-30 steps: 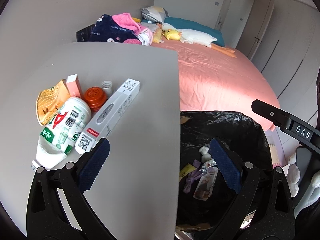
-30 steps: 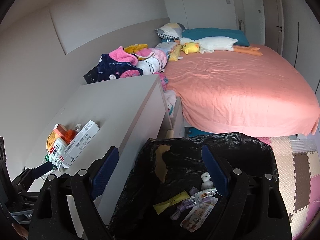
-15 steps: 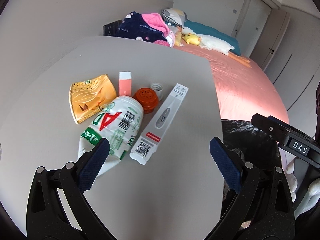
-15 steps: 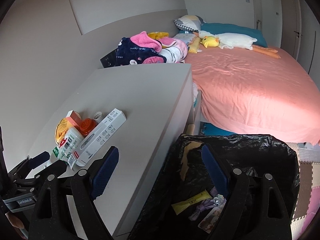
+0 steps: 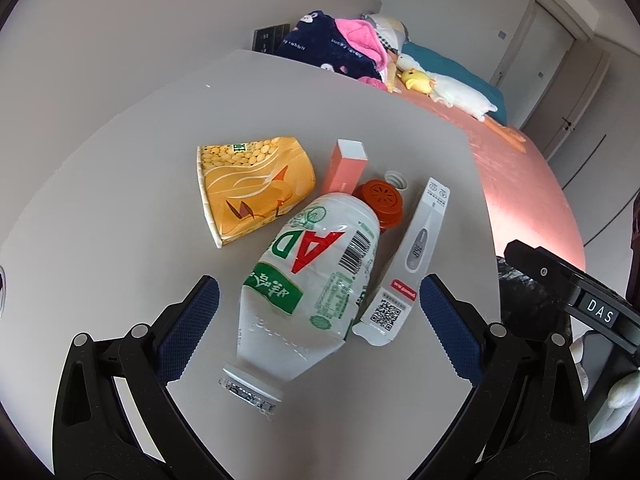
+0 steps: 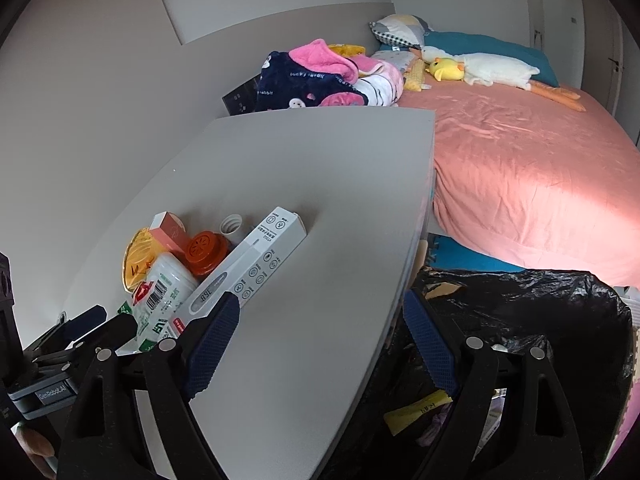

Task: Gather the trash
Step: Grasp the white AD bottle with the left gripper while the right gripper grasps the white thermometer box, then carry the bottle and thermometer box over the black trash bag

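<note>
Plastic AD bottle (image 5: pixel 316 276) lies empty on desk (image 5: pixel 120 184), between wide-open left hand-held gripper (image 5: pixel 318 312) pads, untouched; looks light, crushable, slick, so grab the mid-body label; right hand-held gripper (image 6: pixel 320 344) also wide, empty

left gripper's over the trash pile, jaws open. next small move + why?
Probably ease the left gripper down and close on the plastic bottle. It lies on its side between the open pads, nearest of the pile on the table, and nothing is held yet.
</note>
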A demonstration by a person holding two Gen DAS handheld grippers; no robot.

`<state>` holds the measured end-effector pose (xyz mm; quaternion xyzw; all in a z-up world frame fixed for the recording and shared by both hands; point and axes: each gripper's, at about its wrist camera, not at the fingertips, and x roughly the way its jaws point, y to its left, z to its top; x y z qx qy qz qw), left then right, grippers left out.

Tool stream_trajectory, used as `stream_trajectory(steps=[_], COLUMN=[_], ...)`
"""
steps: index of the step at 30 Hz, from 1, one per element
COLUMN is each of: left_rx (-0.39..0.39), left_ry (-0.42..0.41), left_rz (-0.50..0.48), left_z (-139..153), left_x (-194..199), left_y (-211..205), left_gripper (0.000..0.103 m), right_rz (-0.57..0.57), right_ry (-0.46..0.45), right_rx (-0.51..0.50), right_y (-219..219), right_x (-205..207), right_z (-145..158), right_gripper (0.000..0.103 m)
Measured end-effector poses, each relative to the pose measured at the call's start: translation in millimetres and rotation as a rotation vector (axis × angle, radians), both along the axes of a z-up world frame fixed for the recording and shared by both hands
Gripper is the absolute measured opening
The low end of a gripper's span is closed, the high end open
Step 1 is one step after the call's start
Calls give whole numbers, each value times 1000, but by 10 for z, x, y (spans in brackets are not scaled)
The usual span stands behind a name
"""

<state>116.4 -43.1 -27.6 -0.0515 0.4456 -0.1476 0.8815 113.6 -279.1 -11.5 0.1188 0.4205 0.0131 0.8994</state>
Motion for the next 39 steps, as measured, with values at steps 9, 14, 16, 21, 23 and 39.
stream_trajectory(steps=[9,14,16,21,23,39], left_rx=[0,15,30,102,103,-48], left_ry=[66,71,60,30,28,63], left_rz=[-19,-41,-46,-57,-56,-15], left_z=[-209,-271,-273,-283,-281,-249], left_x=[117,130,119,104,107,137], left_y=[44,-7,-28,-99,-92,73], left_gripper=[78,63,62,57,55,54], right_rz=[19,24,19,19,17,55], right_ry=[63,103,121,140,142,132], right_rx=[33,46,64,57,40,18], right_y=[239,356,386,533,577,379], right_x=[265,373,414,526,544,395], right_z=[-102,-199,-237,-294,-314,-358], right_gripper=[81,81,81,81,81,28])
